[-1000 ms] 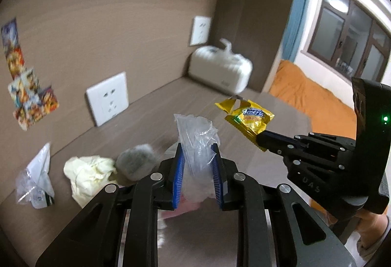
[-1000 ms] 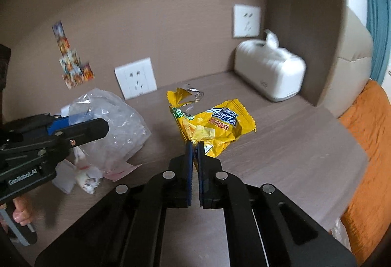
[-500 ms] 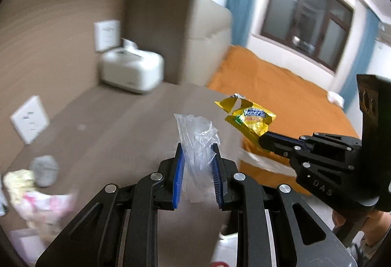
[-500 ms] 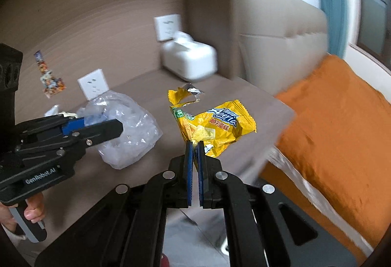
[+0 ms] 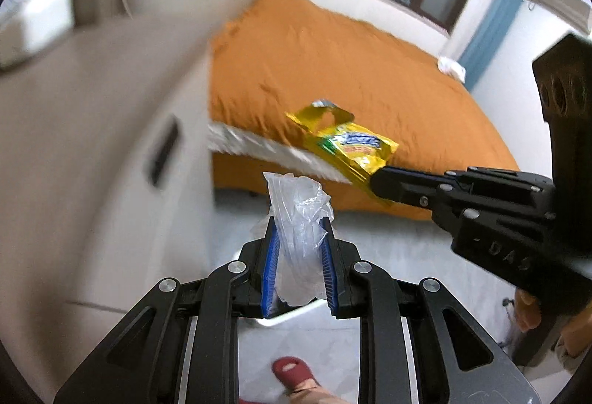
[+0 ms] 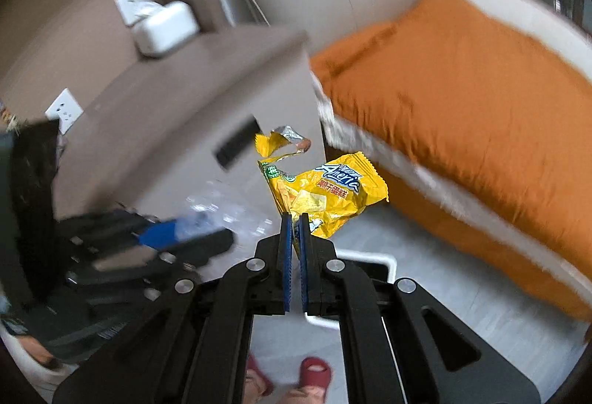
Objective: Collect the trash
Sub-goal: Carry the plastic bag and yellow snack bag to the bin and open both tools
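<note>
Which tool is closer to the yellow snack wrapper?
The right tool. It is shut right on the yellow snack wrapper, pinching its lower edge. The left tool is off to the side, apart from it, gripping a clear plastic bag instead.

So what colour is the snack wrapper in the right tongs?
Yellow snack wrapper with blue lettering; clearest in the right wrist view.

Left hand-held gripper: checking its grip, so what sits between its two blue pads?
A crumpled clear plastic bag is pinched between the pads of the left hand-held gripper, seen in the left wrist view.
</note>
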